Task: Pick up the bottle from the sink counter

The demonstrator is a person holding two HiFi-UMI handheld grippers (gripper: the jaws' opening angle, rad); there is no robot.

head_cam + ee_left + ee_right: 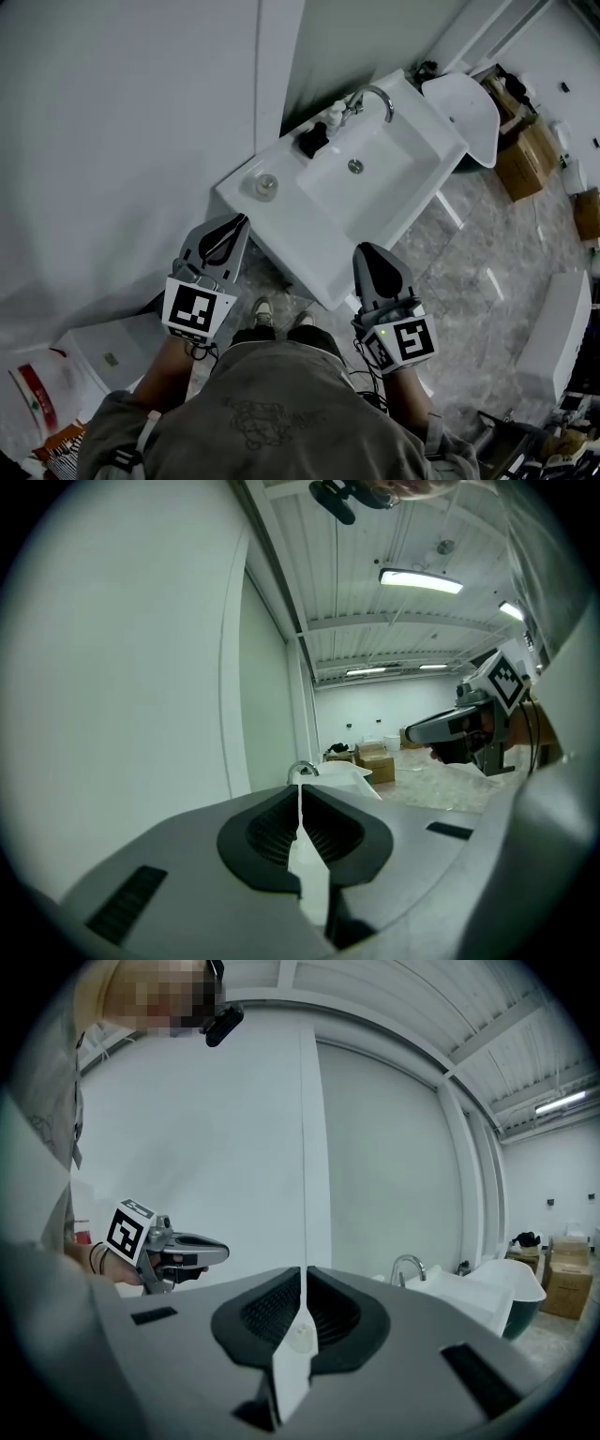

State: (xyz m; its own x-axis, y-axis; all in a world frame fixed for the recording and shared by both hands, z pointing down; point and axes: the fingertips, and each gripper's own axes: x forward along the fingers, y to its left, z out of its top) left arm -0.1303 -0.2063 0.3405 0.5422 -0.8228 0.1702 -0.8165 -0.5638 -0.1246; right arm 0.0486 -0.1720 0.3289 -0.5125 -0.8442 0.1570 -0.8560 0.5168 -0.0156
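A white sink counter (375, 225) stands ahead of me against the wall. On its left near corner sits a small clear bottle (265, 186), seen from above as a round top. A small white bottle (335, 116) stands by the faucet (378, 96), beside a dark object (312, 141). My left gripper (240, 221) is shut and empty, just short of the counter's near left edge, below the clear bottle. My right gripper (366, 249) is shut and empty at the counter's front edge. Each gripper view shows the other one: right gripper (412, 733), left gripper (223, 1251).
A white wall (112, 141) runs along the left. A white tub (469, 103) and cardboard boxes (527, 155) stand beyond the sink. A white box (103, 356) lies on the floor at lower left. The person's shoes (262, 309) are under the counter's front.
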